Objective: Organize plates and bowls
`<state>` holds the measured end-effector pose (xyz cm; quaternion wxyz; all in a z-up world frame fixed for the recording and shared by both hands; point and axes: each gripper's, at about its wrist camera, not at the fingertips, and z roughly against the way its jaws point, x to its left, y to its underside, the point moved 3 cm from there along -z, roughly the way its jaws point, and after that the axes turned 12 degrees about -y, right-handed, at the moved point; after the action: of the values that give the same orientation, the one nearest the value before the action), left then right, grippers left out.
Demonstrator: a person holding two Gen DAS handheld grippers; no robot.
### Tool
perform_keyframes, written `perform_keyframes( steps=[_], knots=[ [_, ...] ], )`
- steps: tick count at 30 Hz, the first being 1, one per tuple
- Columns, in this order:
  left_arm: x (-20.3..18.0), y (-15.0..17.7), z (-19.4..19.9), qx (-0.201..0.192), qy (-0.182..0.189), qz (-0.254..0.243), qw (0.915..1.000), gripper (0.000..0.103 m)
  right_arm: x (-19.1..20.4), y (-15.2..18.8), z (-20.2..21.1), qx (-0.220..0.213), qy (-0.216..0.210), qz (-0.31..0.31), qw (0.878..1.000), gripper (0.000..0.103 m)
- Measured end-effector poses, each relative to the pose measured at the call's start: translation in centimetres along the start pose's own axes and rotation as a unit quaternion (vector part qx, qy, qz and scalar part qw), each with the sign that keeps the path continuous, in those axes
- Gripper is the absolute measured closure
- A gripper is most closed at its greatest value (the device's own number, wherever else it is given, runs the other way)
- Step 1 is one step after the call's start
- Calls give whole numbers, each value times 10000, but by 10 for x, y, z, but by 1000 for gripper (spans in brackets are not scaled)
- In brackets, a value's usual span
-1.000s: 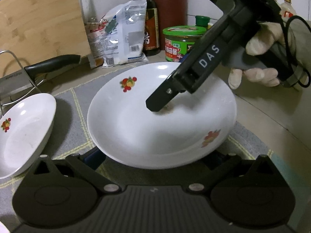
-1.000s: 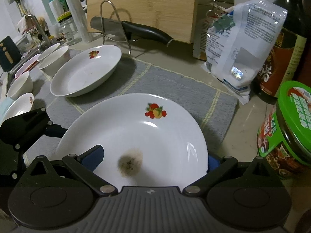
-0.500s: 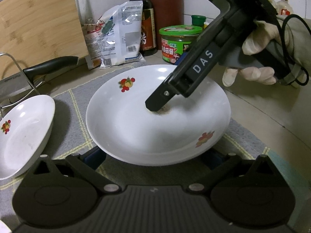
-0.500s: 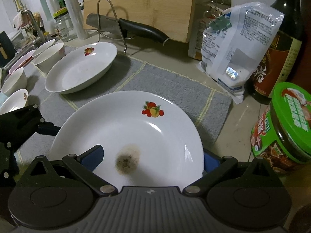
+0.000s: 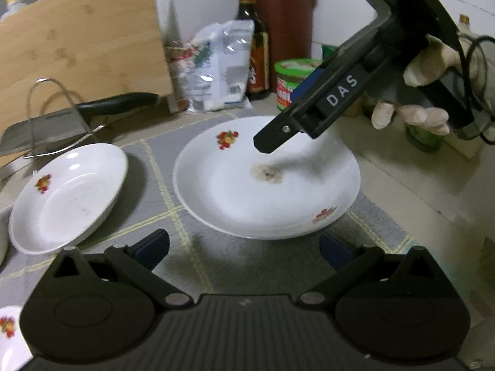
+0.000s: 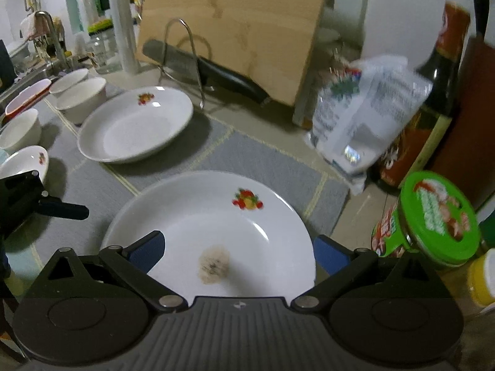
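Two wide things frame the scene: the tabletop (image 5: 411, 185) and the grey mat (image 6: 266, 157) on it, both spread ahead of the tongs. Next in size comes the stained plate (image 5: 247, 198), which rests on the mat directly in front of the left tongs (image 5: 244, 247) and just beyond their blue pads (image 5: 151, 245). Those tongs stand released, spread wider than the plate's near rim, and touch nothing.

From the far side, the right tongs (image 6: 238, 250) also stand released. In their own view the same plate (image 6: 191, 216) fills the gap between the pads, the left pad over the near rim and the right pad just outside it. From the left view their tip hovers above the bowl of the plate, apart from it as far as I can tell. So the right tongs look nearer to a hold, and the plate lies straight ahead of both.

A second plate (image 6: 136, 126), clean, lies on the mat to the left tongs' forward left, well clear of the first. Small bowls (image 6: 82, 99) sit farther off that way.

Smallest is the brown stain (image 6: 213, 262) at the plate's centre, just ahead of the right tongs. My guess: the stained plate goes toward the clean one, and a rim grip must close level or the plate will tip.
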<state>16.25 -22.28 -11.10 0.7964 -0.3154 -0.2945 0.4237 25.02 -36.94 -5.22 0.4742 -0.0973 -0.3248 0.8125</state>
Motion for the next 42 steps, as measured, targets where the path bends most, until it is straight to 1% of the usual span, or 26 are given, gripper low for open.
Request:
perform_keyframes(
  steps=[5,8,15,20,24,28,34,39,42],
  knots=[
    [12,2,30,-194,-214,239,9993,1,33,-10,14,-185,11,281,9994,0],
    [21,6,47,-282,-348,417,9981,1,54,-14,17,-244,-60,429,9988,0],
    [39,26,84,-371,-641,696,9948,1,102,-15,14,-321,-262,597,9974,0],
    [48,41,106,-416,-738,840,9929,1,134,-9,14,-530,-254,621,9963,0],
    [52,53,121,-475,-741,899,9921,1,155,-2,16,-710,-88,669,9952,0],
    [57,63,131,-530,-706,906,9920,1,171,5,15,-774,-101,508,9956,0],
    [70,79,140,-519,-516,966,9926,1,193,19,8,-623,-128,336,9974,0],
    [86,94,148,-490,-444,982,9930,1,210,27,-1,-510,-203,168,9984,0],
    [100,106,153,-438,-462,987,9931,1,222,28,-9,-446,-252,74,9987,0]
  ],
)
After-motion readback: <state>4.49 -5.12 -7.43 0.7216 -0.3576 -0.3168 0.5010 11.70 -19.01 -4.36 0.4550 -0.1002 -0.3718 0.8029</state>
